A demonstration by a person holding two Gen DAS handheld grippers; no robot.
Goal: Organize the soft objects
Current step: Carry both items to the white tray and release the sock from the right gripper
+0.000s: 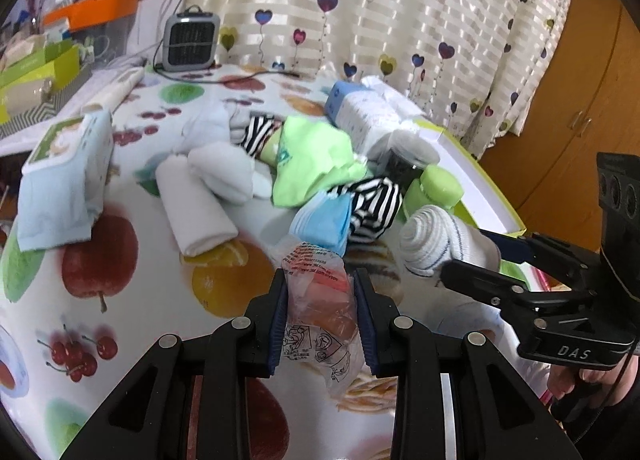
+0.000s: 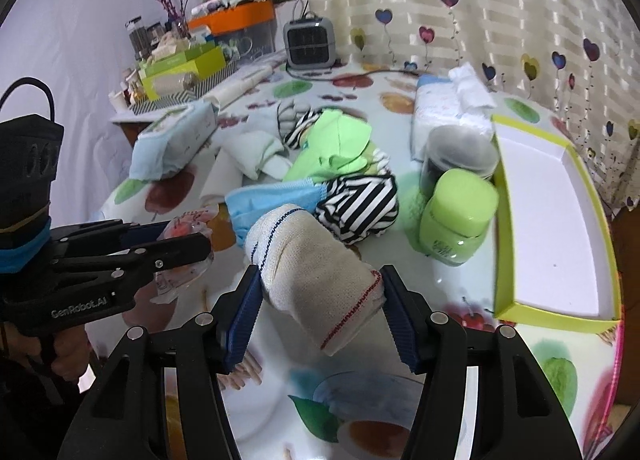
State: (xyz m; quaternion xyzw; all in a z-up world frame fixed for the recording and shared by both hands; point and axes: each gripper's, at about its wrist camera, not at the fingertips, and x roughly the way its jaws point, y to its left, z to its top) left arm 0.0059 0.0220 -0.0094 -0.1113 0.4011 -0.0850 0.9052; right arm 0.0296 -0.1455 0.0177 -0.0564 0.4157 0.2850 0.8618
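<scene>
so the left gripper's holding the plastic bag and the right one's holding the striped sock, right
Not quite. The left gripper does hold the plastic bag, but the right gripper holds a rolled white sock, as the right wrist view shows. The striped sock lies on the table.

Soft daylight through the curtain (image 1: 400,20), mild motion blur, strong fisheye bending, dark vignetted corners

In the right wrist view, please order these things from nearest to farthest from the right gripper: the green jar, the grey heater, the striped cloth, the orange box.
From the right gripper:
1. Striped cloth, just beyond the fingers, slightly right.
2. Green jar, on the right, beside the yellow-green tray.
3. Grey heater, at the far edge of the table.
4. Orange box, behind the heater, on the left.
</scene>
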